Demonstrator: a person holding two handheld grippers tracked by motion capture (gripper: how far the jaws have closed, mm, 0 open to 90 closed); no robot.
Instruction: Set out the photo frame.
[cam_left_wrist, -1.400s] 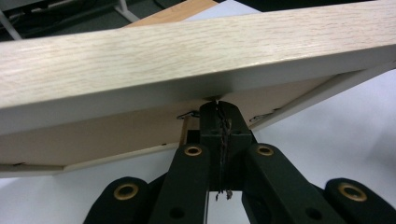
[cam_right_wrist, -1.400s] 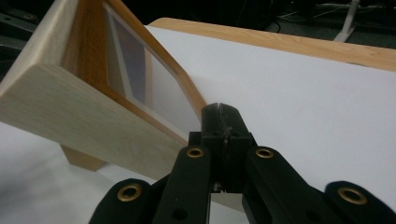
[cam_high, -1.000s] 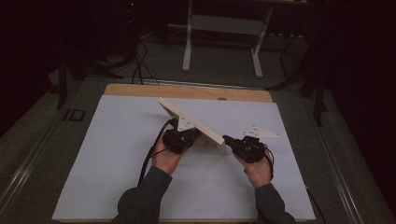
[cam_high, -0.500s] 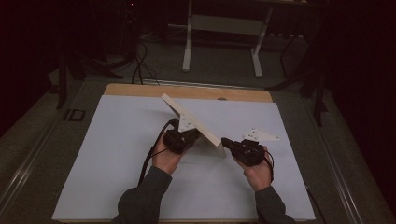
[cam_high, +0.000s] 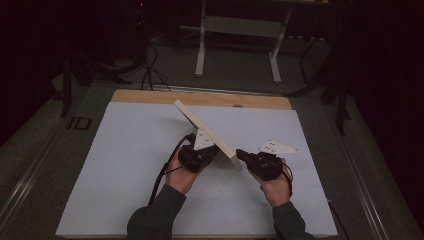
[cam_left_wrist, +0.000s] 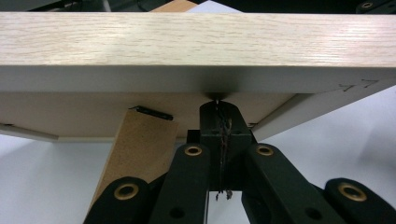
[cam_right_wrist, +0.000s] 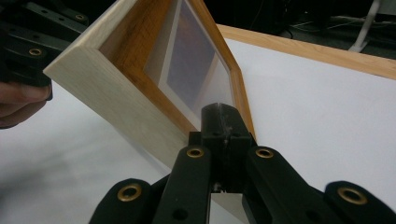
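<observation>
High view: picture frame (cam_high: 207, 130) tilted on white table (cam_high: 125, 165), print inside; L tool (cam_high: 212, 152) & R tool (cam_high: 240, 154) both closed, touching frame.

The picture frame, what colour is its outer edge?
Pale oak woodgrain picture frame, clearest in the left gripper view.

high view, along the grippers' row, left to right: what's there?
Left gripper → picture frame, tilted on edge → right gripper → right grey plate. All over the white sheet. Both grippers' jaws are shut.
</observation>
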